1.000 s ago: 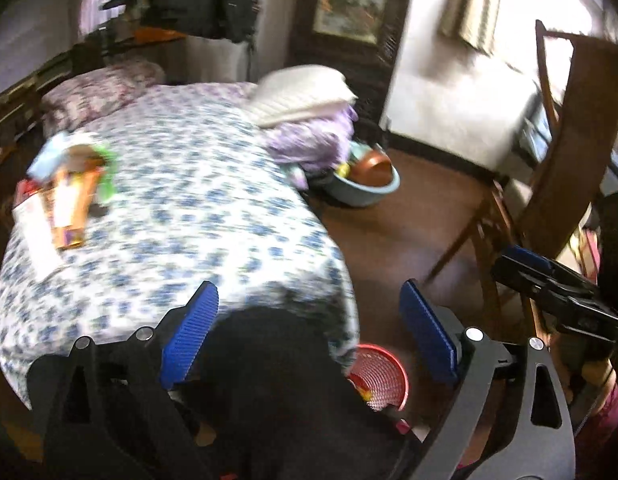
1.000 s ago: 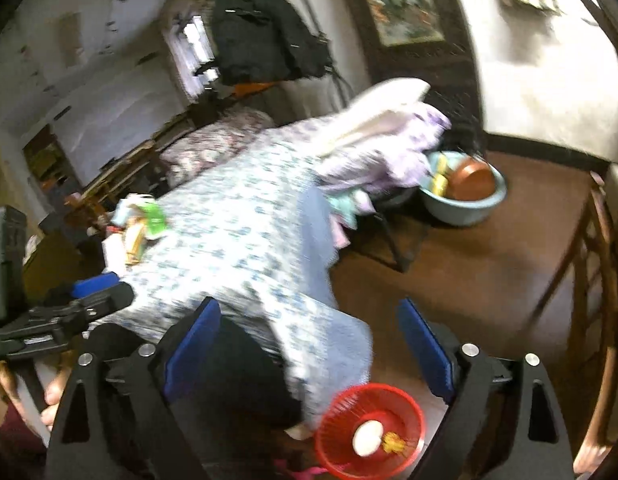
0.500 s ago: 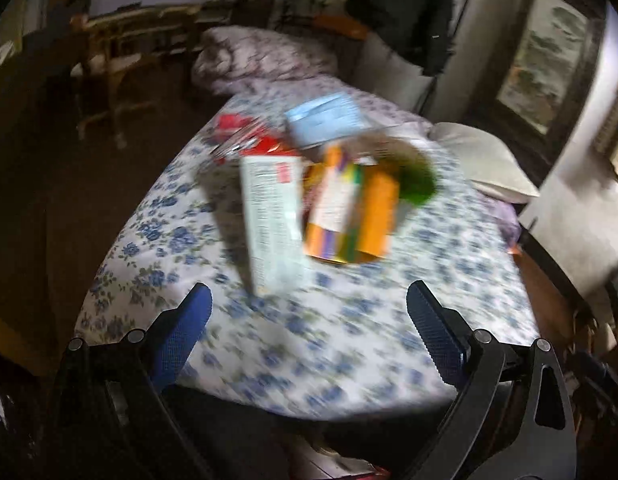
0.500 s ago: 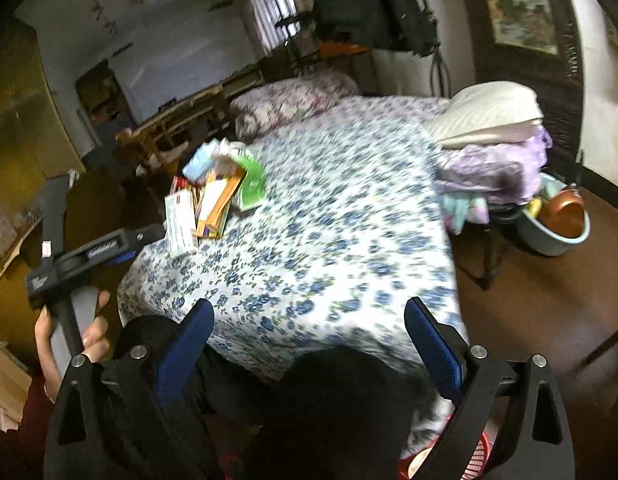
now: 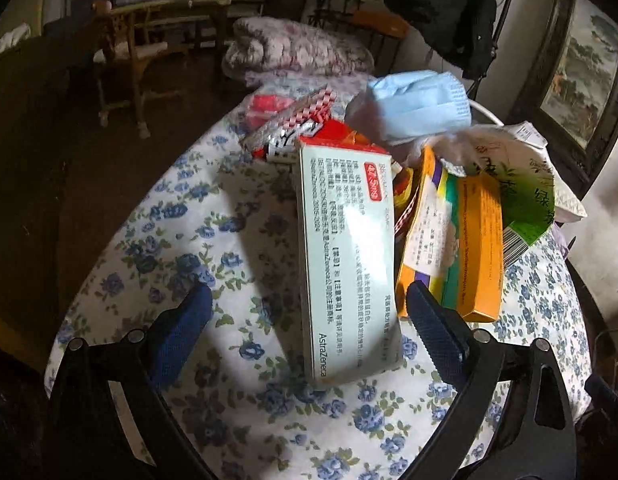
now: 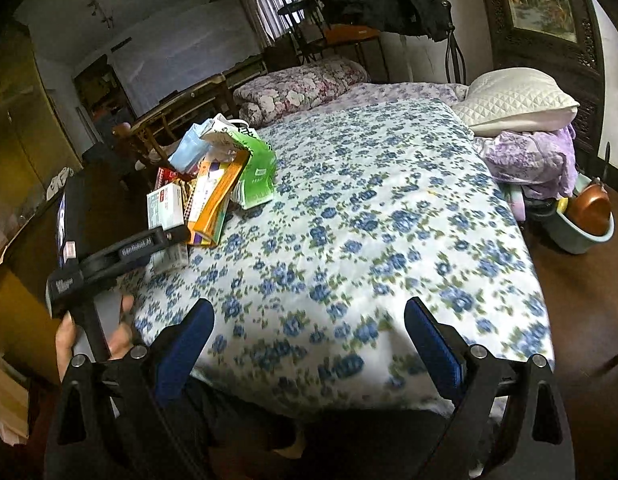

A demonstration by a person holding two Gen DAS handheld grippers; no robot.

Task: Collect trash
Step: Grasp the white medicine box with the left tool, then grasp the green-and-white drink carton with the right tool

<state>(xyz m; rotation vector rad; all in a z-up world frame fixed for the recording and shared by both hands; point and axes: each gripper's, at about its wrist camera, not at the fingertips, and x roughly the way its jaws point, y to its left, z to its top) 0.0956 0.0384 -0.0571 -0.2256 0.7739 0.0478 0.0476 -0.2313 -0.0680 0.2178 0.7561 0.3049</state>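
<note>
So on my left gripper (image 5: 307, 322) the jaws are spread wide but closing in right now, and the pale green medicine box (image 5: 347, 260) sits between them with its near end poking toward me, pads not touching it. It's lying on the bed (image 5: 181, 232) with the blue-flowered cover. Just past the right-hand jaw there's the orange box (image 5: 475, 244), and farther out ahead are the green and white bag (image 5: 521, 184), a blue face mask (image 5: 421, 106) on top of the heap, and a red checkered wrapper (image 5: 293, 120) out beyond the left-hand jaw. My right gripper (image 6: 307, 330) has its jaws spread too, nothing between them but bedspread; the whole trash pile (image 6: 217, 176) is way off ahead and past its left-hand jaw, with a hand (image 6: 93, 336) holding the other gripper's handle down there.
</note>
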